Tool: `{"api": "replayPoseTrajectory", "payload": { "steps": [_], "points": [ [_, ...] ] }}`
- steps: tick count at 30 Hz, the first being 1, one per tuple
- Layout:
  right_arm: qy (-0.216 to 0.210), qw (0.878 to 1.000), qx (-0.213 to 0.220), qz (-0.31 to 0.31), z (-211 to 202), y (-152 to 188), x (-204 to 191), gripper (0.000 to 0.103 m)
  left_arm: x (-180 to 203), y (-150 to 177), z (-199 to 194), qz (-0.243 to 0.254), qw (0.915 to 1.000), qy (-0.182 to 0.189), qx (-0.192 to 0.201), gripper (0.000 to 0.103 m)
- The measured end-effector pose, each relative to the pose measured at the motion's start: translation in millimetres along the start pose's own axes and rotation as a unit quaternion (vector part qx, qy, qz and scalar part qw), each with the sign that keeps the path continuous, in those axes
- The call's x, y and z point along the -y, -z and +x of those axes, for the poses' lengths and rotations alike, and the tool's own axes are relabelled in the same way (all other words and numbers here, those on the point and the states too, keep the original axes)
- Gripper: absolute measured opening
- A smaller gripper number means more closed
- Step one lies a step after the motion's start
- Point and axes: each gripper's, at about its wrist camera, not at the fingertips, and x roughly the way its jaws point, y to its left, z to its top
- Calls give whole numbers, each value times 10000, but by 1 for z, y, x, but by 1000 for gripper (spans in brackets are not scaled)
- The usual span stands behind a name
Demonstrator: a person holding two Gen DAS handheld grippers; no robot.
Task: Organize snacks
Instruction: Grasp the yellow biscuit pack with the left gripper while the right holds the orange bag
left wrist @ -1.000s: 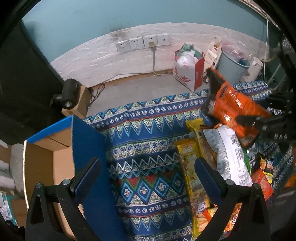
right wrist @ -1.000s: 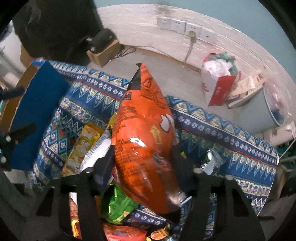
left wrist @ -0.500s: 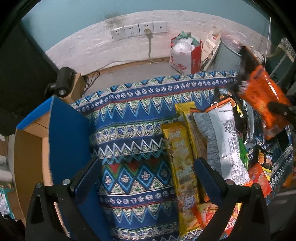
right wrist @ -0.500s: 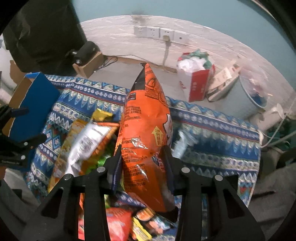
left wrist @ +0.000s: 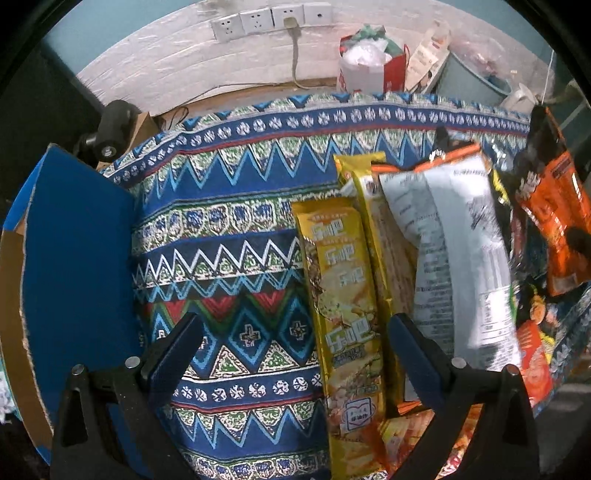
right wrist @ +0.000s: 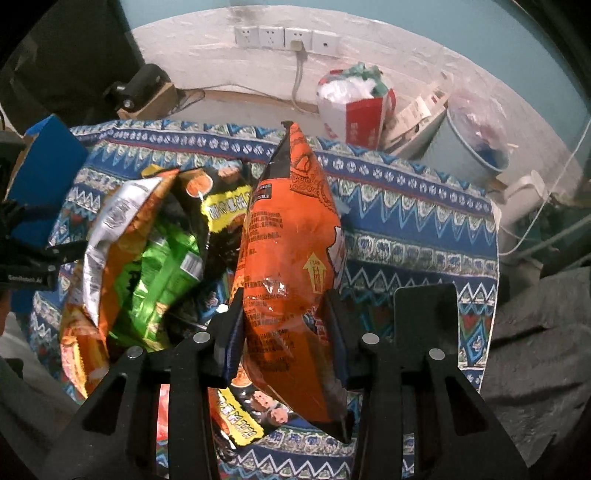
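My right gripper is shut on an orange snack bag and holds it upright above the patterned cloth; the bag also shows at the right edge of the left wrist view. My left gripper is open and empty, low over the cloth, with a long yellow snack pack between its fingers. A silver-white bag lies right of the yellow packs. A pile with a green bag and a silver bag lies left of the orange bag.
A blue cardboard box stands at the cloth's left edge. The blue patterned cloth covers the surface. Behind it are a red-white bag, a grey bin, wall sockets and a black camera.
The right gripper has carried the orange bag to the right, away from the pile. The left gripper has moved forward and right, over the yellow packs.
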Motion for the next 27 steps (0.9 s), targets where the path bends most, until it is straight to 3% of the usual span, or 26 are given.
{"api": "replayPoseTrajectory", "payload": {
  "steps": [2, 7, 11, 15, 21, 27],
  "points": [
    [-9, 10000, 3, -2, 1, -1, 0, 38, 1, 2, 8, 20, 9999, -43, -118, 86],
    [-48, 10000, 8, -26, 2, -3, -1, 39, -10, 9, 13, -262, 9985, 473, -54, 74],
    [-60, 10000, 5, -16, 3, -4, -1, 39, -17, 13, 11, -236, 9991, 342, -83, 69],
    [-70, 10000, 0, -4, 3, -3, 0, 39, -27, 17, 9, -291, 9995, 141, -74, 68],
    [-74, 10000, 10, -2, 2, -2, 0, 39, -27, 20, 15, -587, 9950, 759, -261, 68],
    [-54, 10000, -9, 4, 2, 0, -1, 39, -16, 28, 23, -485, 9951, 768, -389, 69]
  ]
}}
